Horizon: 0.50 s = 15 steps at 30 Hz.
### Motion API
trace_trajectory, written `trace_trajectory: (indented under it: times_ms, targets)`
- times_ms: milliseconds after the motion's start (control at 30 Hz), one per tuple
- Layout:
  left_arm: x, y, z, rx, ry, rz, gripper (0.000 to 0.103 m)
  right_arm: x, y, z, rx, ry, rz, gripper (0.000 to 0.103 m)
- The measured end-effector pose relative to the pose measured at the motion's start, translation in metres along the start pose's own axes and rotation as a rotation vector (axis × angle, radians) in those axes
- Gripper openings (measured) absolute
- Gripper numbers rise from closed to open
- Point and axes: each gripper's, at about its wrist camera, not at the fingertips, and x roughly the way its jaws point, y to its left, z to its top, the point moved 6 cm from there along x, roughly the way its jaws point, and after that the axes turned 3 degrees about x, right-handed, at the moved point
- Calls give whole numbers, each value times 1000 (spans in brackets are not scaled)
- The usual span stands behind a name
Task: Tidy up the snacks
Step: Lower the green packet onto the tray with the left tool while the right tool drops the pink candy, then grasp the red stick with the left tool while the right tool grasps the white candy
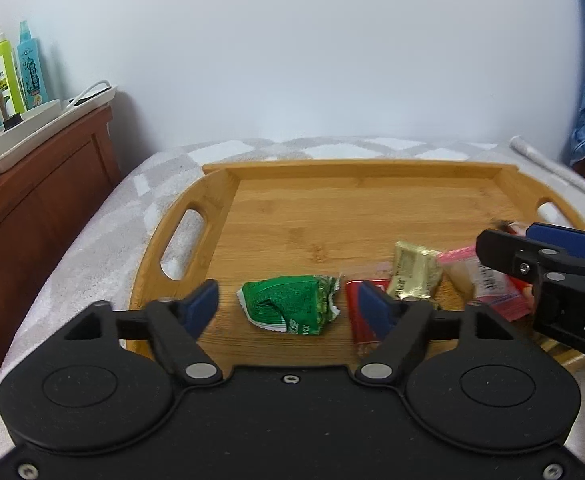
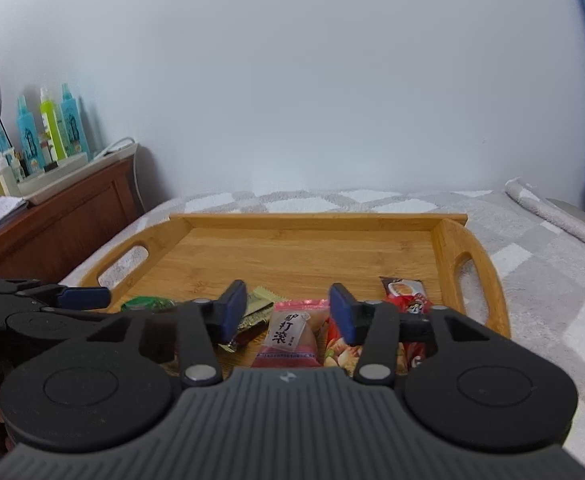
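**Both grippers spread over the snack tray**

The left gripper [image 1: 288, 300] stands released, its blue pads apart either side of a crumpled green foil snack packet [image 1: 290, 305] lying on the rectangular bamboo tray [image 1: 332, 208]; the right gripper [image 2: 288, 312] is likewise unclenched above a pink-edged clear sweet packet [image 2: 290, 336] (printed with black characters); a gold wrapper [image 1: 412, 274] and a red packet [image 2: 408, 300] lie beside these; the tray rests on a grey-and-white checked blanket [image 2: 532, 264].

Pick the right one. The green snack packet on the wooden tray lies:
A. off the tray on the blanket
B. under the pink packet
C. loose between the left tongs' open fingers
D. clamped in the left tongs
C: the green snack packet lies untouched on the wooden tray, between the open left tongs.
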Motion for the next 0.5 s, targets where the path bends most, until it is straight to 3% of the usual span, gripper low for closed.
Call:
trace_trajectory:
  times_ms: [100, 233, 500]
  targets:
    - [-14, -2, 1, 17, -1, -7, 89, -12, -2, 3, -1, -21, -8, 82]
    - [-37, -5, -2, 54, -20, -9, 93, -30, -10, 3, 18, -36, -22, 86]
    - [-78, -12, -22, 50, -19, -53, 96, -68, -23, 0, 48, -61, -58, 94]
